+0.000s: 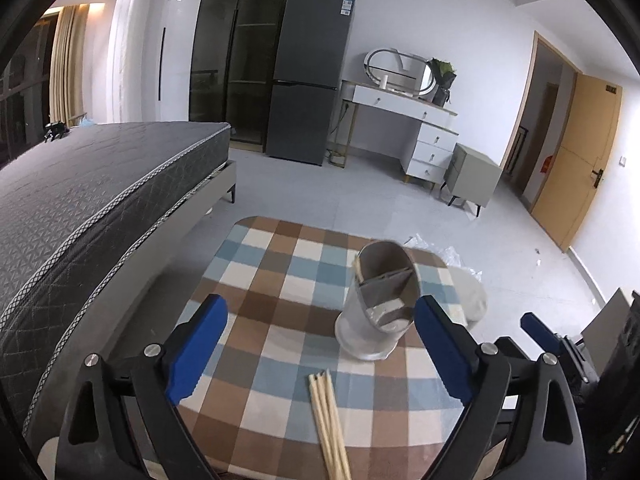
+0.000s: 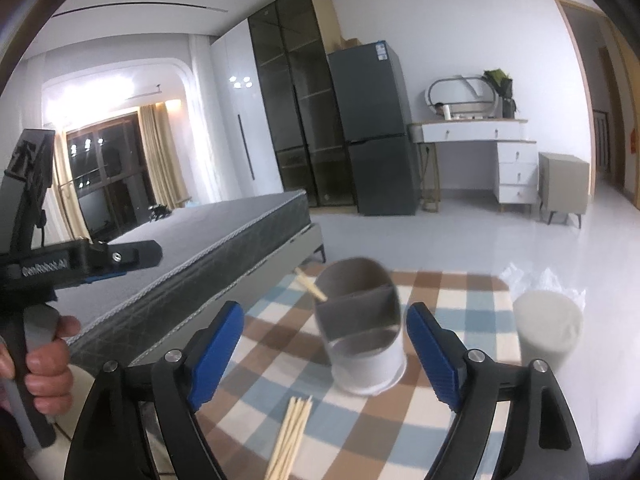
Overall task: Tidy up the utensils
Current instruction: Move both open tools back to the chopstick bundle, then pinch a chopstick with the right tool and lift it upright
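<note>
A grey divided utensil holder (image 1: 378, 300) stands on the checkered table (image 1: 272, 280), with a chopstick (image 1: 357, 270) sticking out of its far-left compartment. A bundle of wooden chopsticks (image 1: 329, 428) lies on the cloth in front of it. My left gripper (image 1: 316, 352) is open and empty, above the loose chopsticks. In the right wrist view the holder (image 2: 362, 332), its chopstick (image 2: 311, 285) and the loose chopsticks (image 2: 290, 440) show too. My right gripper (image 2: 324, 356) is open and empty, just short of the holder.
A pale grey cylinder (image 2: 548, 330) with clear plastic wrap stands right of the table. A bed (image 1: 88, 200) runs along the left edge. The hand-held left gripper body (image 2: 48, 264) shows at far left. A fridge (image 1: 308, 76) and dresser stand at the back.
</note>
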A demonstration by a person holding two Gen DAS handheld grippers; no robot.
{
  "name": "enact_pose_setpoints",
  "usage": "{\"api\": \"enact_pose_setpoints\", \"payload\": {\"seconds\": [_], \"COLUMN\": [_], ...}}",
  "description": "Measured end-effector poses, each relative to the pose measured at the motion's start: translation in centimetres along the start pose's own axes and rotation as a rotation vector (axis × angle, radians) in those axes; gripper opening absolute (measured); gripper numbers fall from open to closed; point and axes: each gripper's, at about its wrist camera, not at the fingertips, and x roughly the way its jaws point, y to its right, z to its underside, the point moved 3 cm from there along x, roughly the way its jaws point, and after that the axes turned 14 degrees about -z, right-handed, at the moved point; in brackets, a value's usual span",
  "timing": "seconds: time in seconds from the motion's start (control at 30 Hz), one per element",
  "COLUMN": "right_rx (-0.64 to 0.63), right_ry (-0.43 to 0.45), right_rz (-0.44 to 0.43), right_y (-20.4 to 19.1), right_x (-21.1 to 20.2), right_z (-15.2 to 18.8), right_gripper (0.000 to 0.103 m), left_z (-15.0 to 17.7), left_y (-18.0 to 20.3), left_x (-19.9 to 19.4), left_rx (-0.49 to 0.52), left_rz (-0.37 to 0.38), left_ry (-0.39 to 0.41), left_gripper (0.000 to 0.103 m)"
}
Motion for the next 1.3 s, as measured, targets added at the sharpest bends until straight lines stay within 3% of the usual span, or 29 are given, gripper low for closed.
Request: {"api": "enact_pose_setpoints", "payload": {"seconds": [0.17, 0.33, 0.43, 0.53, 0.6, 0.67, 0.7, 0.8, 1.0, 1.17, 1.3], "right_rx": [0.008, 0.007, 0.025, 0.101, 0.149, 0.178, 0.199, 0.27, 0.349, 0.336, 0.314], "right_ry": [-0.018, -0.089, -0.172, -0.323, -0.411, -0.496, -0.544, -0.686, -0.826, -0.886, -0.93], "right_rz": [0.011, 0.024, 0.016, -0.012, -0.035, -0.047, -0.052, -0.067, -0.065, -0.031, 0.017], "right_y": [-0.6, -0.8, -0.6, 0.2, 0.8, 1.3, 1.5, 2.1, 2.9, 2.9, 2.8], "right_x": [0.1, 1.5, 2.9, 5.4, 7.3, 9.3, 10.4, 13.8, 18.4, 20.2, 21.2], "right_z": [2.0, 4.3, 5.9, 7.7, 8.9, 10.1, 10.7, 12.9, 15.2, 15.4, 16.0], "right_gripper": [0.099, 0.1, 0.1, 0.099, 0.095, 0.08, 0.068, 0.053, 0.036, 0.032, 0.015], "left_z": [2.1, 4.5, 5.5, 6.5, 6.8, 6.8, 6.8, 6.7, 6.5, 6.5, 6.5], "left_y": [-1.0, -2.0, -2.7, -3.4, -3.8, -4.5, -4.9, -6.0, -6.9, -7.3, -7.7], "left_x": [1.1, 3.5, 5.4, 6.8, 7.6, 8.5, 8.8, 9.0, 9.7, 10.7, 11.2], "left_rx": [-0.017, -0.034, -0.035, -0.041, -0.057, -0.077, -0.091, -0.144, -0.195, -0.237, -0.262], "left_rz": [-0.042, -0.076, -0.095, -0.131, -0.138, -0.151, -0.153, -0.137, -0.122, -0.101, -0.094], "left_ry": [-0.008, -0.058, -0.087, -0.116, -0.146, -0.172, -0.186, -0.205, -0.238, -0.282, -0.308], "left_gripper": [0.092, 0.092, 0.092, 0.092, 0.092, 0.092, 0.092, 0.092, 0.092, 0.092, 0.092]}}
